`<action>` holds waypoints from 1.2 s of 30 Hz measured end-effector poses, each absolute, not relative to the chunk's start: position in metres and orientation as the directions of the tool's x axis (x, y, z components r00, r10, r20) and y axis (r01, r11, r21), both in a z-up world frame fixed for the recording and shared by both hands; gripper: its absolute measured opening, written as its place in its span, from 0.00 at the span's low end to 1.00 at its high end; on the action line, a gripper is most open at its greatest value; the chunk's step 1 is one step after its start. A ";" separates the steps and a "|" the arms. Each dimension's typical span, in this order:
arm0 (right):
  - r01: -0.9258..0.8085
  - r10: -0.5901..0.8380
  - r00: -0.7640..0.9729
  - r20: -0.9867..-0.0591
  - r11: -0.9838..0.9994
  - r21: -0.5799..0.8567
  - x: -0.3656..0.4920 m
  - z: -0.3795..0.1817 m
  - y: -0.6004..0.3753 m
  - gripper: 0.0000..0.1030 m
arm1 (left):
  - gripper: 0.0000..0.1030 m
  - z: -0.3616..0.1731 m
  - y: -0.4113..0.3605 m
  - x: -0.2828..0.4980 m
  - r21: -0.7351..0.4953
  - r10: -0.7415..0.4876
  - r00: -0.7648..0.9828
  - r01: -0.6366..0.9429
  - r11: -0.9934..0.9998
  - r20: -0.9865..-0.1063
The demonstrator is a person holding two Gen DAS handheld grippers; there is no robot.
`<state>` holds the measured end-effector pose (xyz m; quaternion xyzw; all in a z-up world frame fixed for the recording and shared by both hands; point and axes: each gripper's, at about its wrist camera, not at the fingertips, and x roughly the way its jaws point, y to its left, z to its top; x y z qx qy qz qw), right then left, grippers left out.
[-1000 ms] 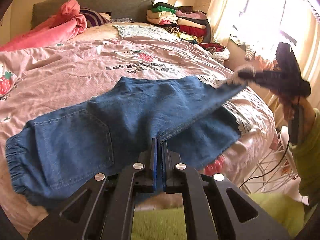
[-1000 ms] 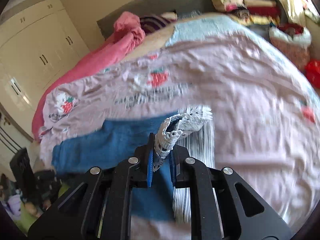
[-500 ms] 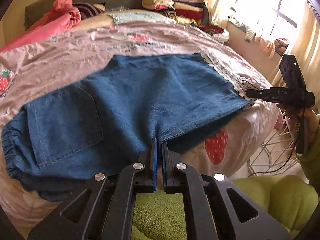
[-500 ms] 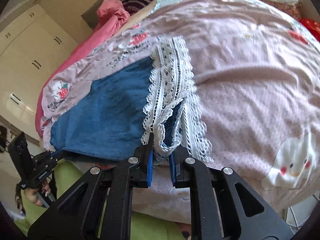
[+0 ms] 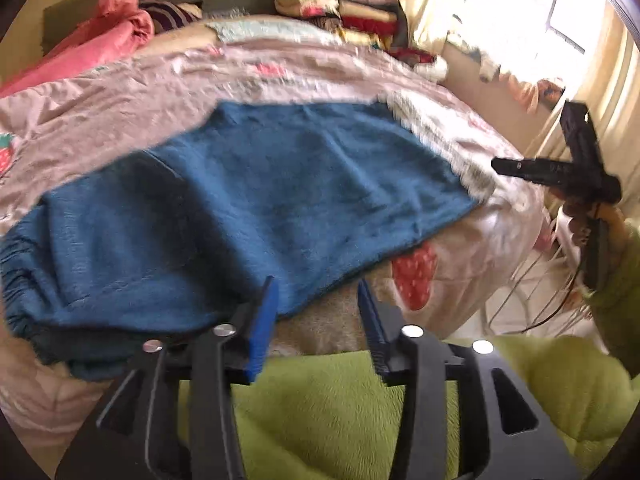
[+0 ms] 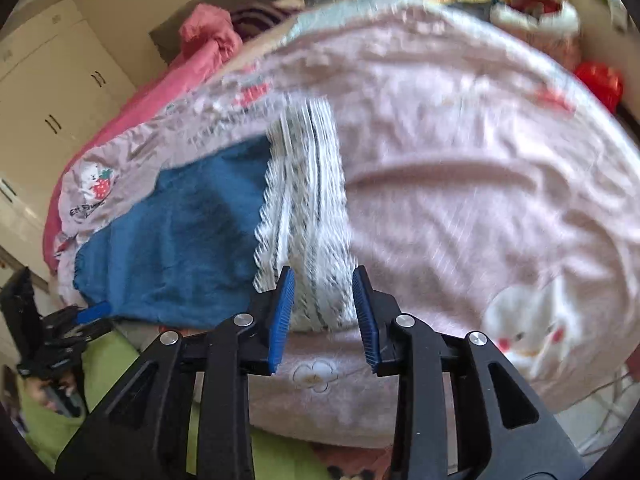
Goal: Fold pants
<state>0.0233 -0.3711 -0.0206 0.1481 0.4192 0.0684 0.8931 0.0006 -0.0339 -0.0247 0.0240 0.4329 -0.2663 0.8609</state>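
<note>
Left wrist view: pants point(image 5: 248, 208) are spread ahead of the left gripper point(image 5: 316, 304) — jaws parted, nothing held; likewise the right gripper point(image 6: 323, 300).

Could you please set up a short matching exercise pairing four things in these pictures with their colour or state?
Things:
1. pants
2. lace hem
3. left gripper
4. bedspread

Descriptions:
A. pink with strawberry prints
B. open, holding nothing
C. blue denim, laid flat
D. white, at the end of the legs

Pairs: 1-C, 2-D, 3-B, 4-A
</note>
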 end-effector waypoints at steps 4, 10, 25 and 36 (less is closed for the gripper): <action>-0.130 0.243 0.661 -0.710 0.969 0.210 0.028 -0.009 -0.336 0.38 | 0.51 -0.003 0.021 -0.001 -0.226 -0.387 0.592 0.329 0.917 -0.707; -0.315 0.313 0.609 -0.729 0.939 0.140 0.049 -0.022 -0.279 0.47 | 0.69 -0.015 0.102 0.005 -0.363 -0.300 0.645 0.038 0.931 -0.703; -0.329 0.297 0.507 -0.809 0.934 0.136 0.070 -0.062 -0.264 0.58 | 0.29 -0.044 0.116 0.041 -0.300 -0.176 0.639 -0.091 0.950 -0.749; -0.316 0.305 0.496 -0.813 0.935 0.159 0.064 -0.067 -0.271 0.58 | 0.17 -0.037 0.148 0.014 -0.256 -0.111 0.658 -0.129 0.958 -0.745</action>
